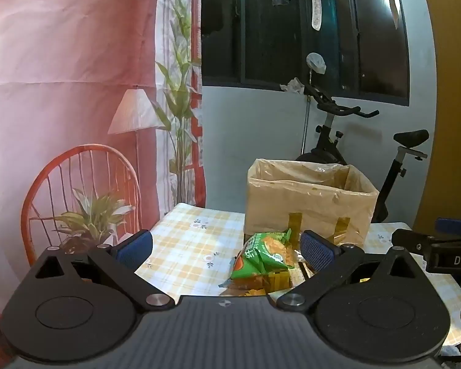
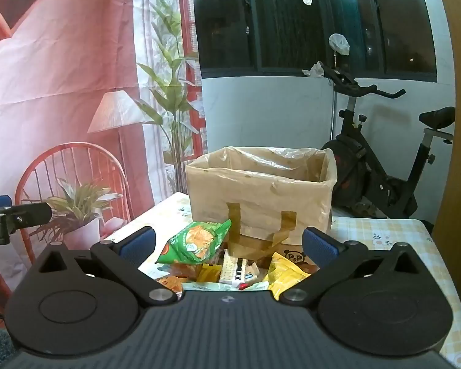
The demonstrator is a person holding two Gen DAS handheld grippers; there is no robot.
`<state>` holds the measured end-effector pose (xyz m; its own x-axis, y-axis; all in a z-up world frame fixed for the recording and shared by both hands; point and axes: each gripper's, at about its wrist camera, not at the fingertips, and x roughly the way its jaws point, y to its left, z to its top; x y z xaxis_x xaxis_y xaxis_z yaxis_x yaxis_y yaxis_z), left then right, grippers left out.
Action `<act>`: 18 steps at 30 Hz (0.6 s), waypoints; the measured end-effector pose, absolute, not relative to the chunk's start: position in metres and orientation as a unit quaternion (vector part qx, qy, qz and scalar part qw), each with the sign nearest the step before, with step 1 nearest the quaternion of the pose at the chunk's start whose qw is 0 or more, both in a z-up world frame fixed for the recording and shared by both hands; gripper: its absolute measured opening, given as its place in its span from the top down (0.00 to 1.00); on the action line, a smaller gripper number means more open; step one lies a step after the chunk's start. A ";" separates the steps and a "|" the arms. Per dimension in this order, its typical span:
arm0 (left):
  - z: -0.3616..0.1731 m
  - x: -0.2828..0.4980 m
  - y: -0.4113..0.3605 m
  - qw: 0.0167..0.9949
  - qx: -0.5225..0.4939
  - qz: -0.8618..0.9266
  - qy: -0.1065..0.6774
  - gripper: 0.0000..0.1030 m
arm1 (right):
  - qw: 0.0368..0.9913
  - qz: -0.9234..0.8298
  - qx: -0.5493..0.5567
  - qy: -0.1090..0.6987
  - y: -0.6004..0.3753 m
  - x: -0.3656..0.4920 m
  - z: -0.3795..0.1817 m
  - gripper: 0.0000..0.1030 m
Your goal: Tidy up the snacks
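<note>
A pile of snack packets lies on the checked tablecloth in front of a cardboard box [image 1: 307, 206] lined with clear plastic. A green chip bag [image 1: 261, 255] tops the pile; in the right wrist view the green bag [image 2: 196, 241] sits beside a yellow packet [image 2: 284, 272] and a white packet [image 2: 235, 269]. My left gripper [image 1: 226, 250] is open and empty, held above the pile's left side. My right gripper [image 2: 229, 246] is open and empty, held above the pile, facing the box [image 2: 261, 193].
The table [image 1: 181, 240] stands against a printed backdrop [image 1: 61, 92] on the left. An exercise bike [image 2: 381, 166] stands behind the table at the right. The right gripper's side shows in the left wrist view [image 1: 439, 246].
</note>
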<state>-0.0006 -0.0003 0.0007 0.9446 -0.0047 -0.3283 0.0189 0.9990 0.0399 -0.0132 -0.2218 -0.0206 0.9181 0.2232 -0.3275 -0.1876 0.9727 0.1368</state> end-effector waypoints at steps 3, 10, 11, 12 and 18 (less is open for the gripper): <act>0.001 -0.002 0.000 0.985 0.018 -0.005 0.169 0.00 | 0.978 0.105 0.053 0.171 -0.222 -0.013 -0.021 0.00; -0.002 0.002 0.001 0.984 0.025 -0.008 0.178 0.00 | 0.978 0.103 0.051 0.171 -0.223 -0.014 -0.022 0.00; -0.002 0.002 0.001 0.984 0.025 -0.009 0.177 0.00 | 0.979 0.103 0.051 0.171 -0.223 -0.014 -0.022 0.00; -0.002 0.004 0.000 0.983 0.026 -0.007 0.180 0.00 | 0.979 0.103 0.051 0.171 -0.223 -0.015 -0.022 0.00; -0.003 0.005 0.000 0.982 0.024 -0.007 0.185 0.00 | 0.978 0.103 0.052 0.172 -0.223 -0.014 -0.023 0.00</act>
